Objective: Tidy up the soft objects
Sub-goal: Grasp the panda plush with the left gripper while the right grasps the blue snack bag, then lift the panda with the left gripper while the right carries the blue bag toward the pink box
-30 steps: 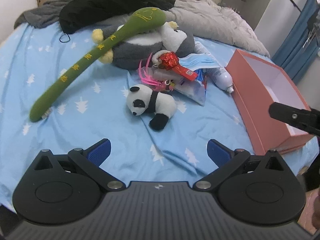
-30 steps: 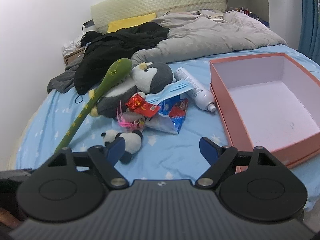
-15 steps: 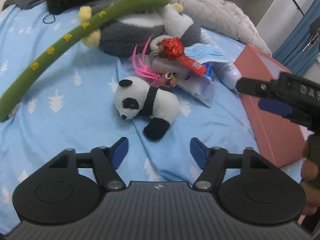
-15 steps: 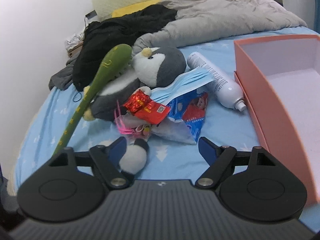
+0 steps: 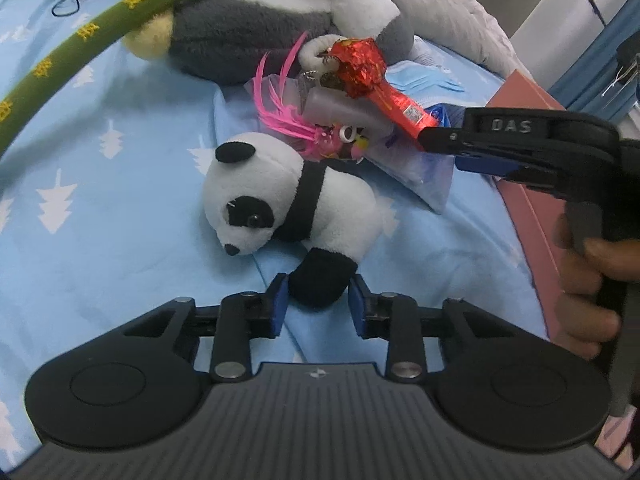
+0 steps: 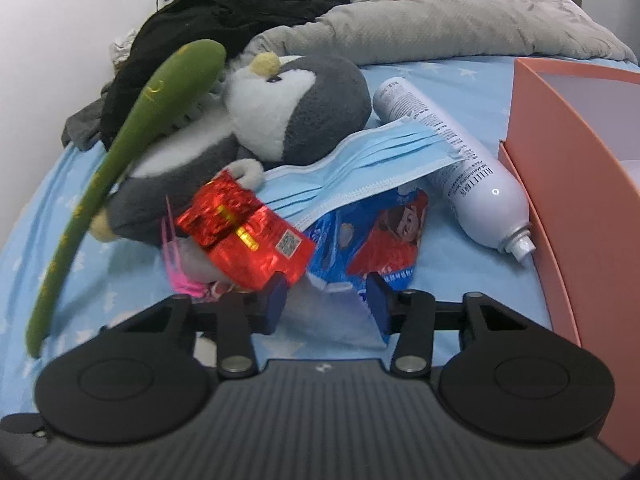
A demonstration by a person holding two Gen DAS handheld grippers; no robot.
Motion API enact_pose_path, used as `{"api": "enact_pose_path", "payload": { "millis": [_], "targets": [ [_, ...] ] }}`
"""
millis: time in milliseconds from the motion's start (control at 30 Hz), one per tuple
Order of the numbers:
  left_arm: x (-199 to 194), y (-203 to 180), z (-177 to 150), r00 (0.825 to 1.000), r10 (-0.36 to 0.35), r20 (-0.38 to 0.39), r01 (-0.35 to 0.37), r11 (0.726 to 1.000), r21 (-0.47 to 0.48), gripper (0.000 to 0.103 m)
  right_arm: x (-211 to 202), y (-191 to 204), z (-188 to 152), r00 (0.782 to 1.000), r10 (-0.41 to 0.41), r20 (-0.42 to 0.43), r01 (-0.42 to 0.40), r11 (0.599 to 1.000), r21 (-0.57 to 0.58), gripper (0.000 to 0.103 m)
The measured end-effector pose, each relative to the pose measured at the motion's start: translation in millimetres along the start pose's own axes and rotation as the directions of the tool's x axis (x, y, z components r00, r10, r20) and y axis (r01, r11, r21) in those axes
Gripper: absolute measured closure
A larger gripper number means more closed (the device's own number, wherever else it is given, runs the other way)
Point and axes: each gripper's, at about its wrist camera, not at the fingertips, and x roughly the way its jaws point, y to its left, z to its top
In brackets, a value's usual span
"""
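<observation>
Blue pads of the left gripper stand on either side of the black hind foot of the panda plush. Its jaws have just been closing, yet a sliver of gap shows at each pad, so the foot sits between them without being pinched. The panda lies on its side on the blue bed sheet, head toward the left. It looks light and squashy. The foot should compress and could slip out, so a bite on the thicker body may hold better.

The right gripper has also been closing its jaws. They remain partly open around the near edge of the clear snack bag, beside the red foil wrapper; I cannot tell whether the pads touch it. Behind lie the blue face mask, penguin plush, green plush stick, white spray bottle and, at right, the pink box.
</observation>
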Motion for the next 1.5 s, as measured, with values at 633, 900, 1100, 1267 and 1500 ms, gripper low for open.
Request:
{"api": "enact_pose_path", "payload": {
  "millis": [633,900,1100,1267,1500],
  "targets": [
    [-54,15,-12,0.997,-0.08,-0.003,0.08,0.994,-0.076,0.075,-55,13,-24,0.998,0.0,-0.063,-0.003,0.999,-0.037,0.086],
    [-81,26,-43,0.995,-0.104,-0.007,0.103,0.99,-0.096,0.075,-91,25,-61,0.995,0.012,-0.102,-0.018,0.998,-0.064,0.086],
    [-99,37,-67,0.995,-0.102,-0.009,0.101,0.99,-0.103,0.075,-116,35,-87,0.991,0.022,-0.134,-0.031,0.997,-0.064,0.086],
    [-104,45,-78,0.997,-0.079,-0.006,0.077,0.986,-0.15,0.073,-128,36,-103,0.986,0.025,-0.166,-0.035,0.997,-0.062,0.086],
    [-112,44,-84,0.997,-0.071,0.033,0.077,0.967,-0.242,0.049,-134,29,-108,0.981,0.037,-0.189,-0.043,0.999,-0.03,0.08]
  ]
}}
